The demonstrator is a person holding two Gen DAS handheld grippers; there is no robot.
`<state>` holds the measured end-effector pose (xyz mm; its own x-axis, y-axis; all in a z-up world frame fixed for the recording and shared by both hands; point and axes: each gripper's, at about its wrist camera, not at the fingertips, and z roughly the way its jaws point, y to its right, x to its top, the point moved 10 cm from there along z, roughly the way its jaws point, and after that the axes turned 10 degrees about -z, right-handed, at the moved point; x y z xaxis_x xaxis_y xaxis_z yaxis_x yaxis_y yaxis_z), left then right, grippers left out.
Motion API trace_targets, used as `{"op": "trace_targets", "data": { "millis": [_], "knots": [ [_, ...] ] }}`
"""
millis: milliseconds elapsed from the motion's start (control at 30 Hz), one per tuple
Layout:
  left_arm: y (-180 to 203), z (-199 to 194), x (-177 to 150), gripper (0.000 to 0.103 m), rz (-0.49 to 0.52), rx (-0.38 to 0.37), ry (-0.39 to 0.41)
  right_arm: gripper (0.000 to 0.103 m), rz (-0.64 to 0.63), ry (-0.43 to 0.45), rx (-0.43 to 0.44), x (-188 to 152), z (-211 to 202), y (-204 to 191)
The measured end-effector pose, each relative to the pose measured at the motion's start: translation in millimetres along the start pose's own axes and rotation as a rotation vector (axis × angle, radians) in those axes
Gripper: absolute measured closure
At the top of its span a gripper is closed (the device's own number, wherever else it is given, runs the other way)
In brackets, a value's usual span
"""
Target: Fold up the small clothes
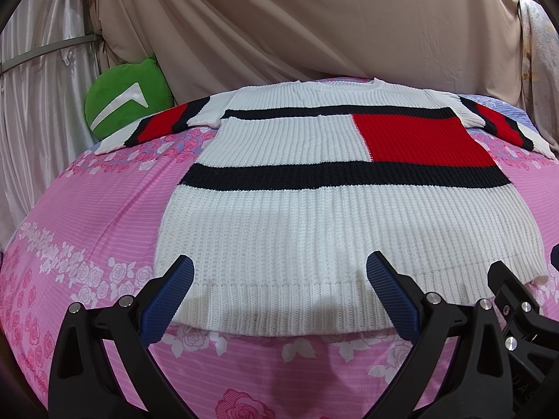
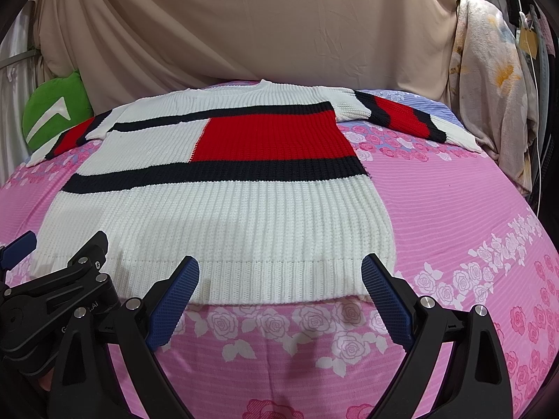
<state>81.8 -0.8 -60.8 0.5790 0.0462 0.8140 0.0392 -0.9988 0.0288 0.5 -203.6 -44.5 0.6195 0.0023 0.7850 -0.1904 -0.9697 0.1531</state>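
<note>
A white knit sweater with navy stripes and a red block lies flat on the pink floral bedsheet, sleeves spread out to both sides, hem towards me. My left gripper is open and empty, hovering over the hem's left half. My right gripper is open and empty over the hem's right half of the same sweater. The right gripper's frame shows at the right edge of the left wrist view, and the left gripper's frame shows at the left of the right wrist view.
A green cushion leans at the back left against beige drapes. A floral blanket hangs at the back right. The pink sheet extends around the sweater on both sides.
</note>
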Motion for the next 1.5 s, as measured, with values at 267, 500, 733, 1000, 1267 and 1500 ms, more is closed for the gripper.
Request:
{"op": "trace_targets", "data": {
  "millis": [267,500,733,1000,1267,1500],
  "knots": [
    [0.4,-0.1,-0.3,0.006,0.001,0.001,0.0,0.011,-0.001,-0.002,-0.001,-0.1,0.0,-0.2],
    [-4.0,-0.4,1.4,0.006,0.002,0.01,-0.006,0.011,-0.003,-0.001,0.003,0.2,0.0,-0.8],
    [-18.9,-13.2,25.1,0.005,-0.01,-0.075,0.021,0.011,0.066,0.073,-0.01,31.6,-10.0,66.8],
    [-68.3,16.8,75.0,0.005,-0.094,-0.088,-0.022,0.011,0.293,-0.026,-0.123,63.3,74.7,263.0],
    [-83.9,54.6,96.2,0.005,-0.099,-0.043,-0.006,0.021,0.549,-0.125,-0.145,63.6,182.7,398.2],
    [-68.8,84.1,102.9,0.005,-0.074,-0.059,-0.05,0.034,0.618,-0.148,-0.13,86.8,244.1,422.3]
  ]
}}
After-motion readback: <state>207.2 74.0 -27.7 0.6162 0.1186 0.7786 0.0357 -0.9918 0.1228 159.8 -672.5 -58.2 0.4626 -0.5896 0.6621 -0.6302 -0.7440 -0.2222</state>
